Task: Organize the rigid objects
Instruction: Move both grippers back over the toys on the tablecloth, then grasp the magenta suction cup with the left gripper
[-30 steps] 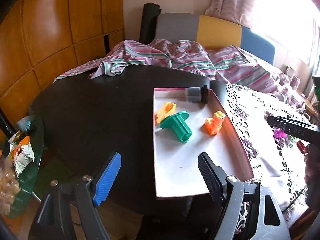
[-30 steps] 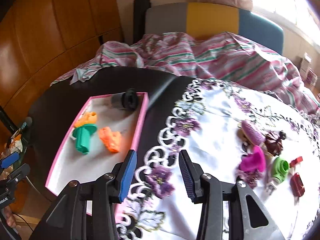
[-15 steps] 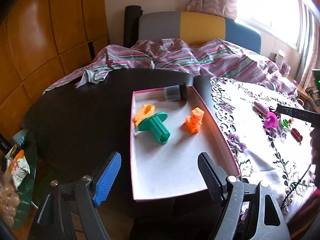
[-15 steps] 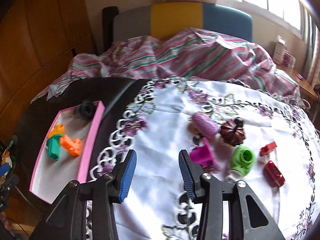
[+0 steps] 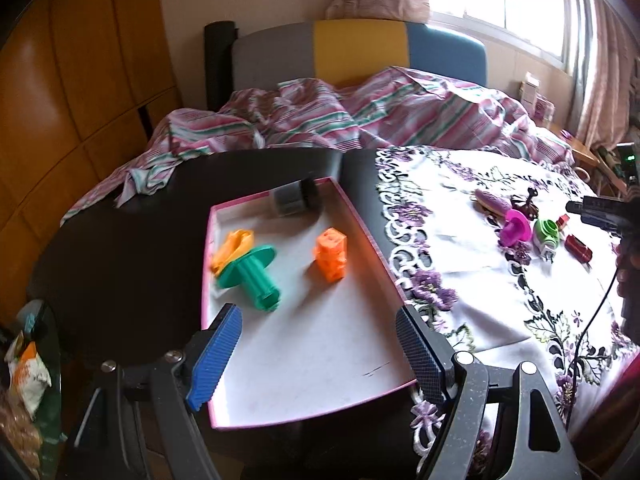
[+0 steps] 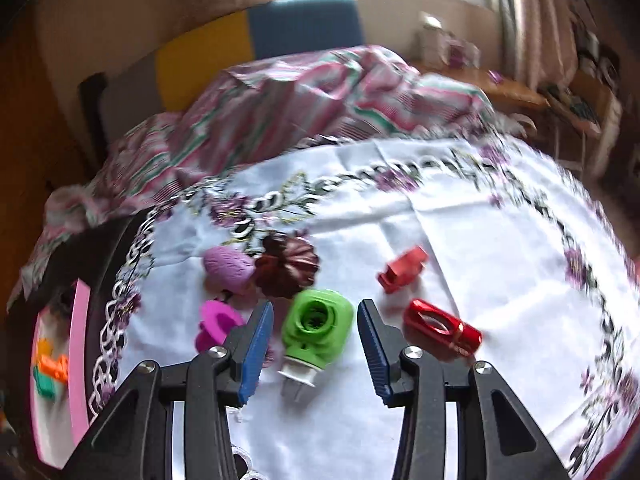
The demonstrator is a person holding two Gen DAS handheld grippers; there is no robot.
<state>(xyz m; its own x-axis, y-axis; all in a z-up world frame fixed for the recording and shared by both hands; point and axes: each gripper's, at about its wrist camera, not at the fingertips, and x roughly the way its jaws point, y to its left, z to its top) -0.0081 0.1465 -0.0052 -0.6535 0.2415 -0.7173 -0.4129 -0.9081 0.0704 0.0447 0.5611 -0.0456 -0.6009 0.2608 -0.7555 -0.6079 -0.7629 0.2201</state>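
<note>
A pink-rimmed white tray (image 5: 362, 220) on the dark table holds a grey-black cylinder (image 5: 292, 200), a yellow-orange piece (image 5: 234, 246), a green flanged piece (image 5: 254, 276) and an orange block (image 5: 331, 254). My left gripper (image 5: 318, 320) hovers open over the tray's near end, holding nothing. On the embroidered cloth (image 6: 460, 216) lie a lime-green part (image 6: 318, 328), a magenta flanged piece (image 6: 216, 322), a purple textured piece (image 6: 228, 266), a maroon ribbed piece (image 6: 286, 266) and two red pieces (image 6: 402, 268) (image 6: 440, 326). My right gripper (image 6: 316, 310) is open, its fingers either side of the lime-green part with a gap on both sides.
A striped blanket (image 5: 360, 120) is heaped behind the table, in front of a grey, yellow and blue headboard (image 5: 360, 48). Snack bags (image 5: 24, 364) sit low at the left. Wooden panels (image 5: 60, 92) line the left wall. The right gripper's body (image 5: 600, 210) shows at the right edge.
The right gripper has swung right, from beside the tray to the pieces on the cloth, and now frames the lime-green part. The left gripper has shifted right, over the tray. Both jaw widths are unchanged.
</note>
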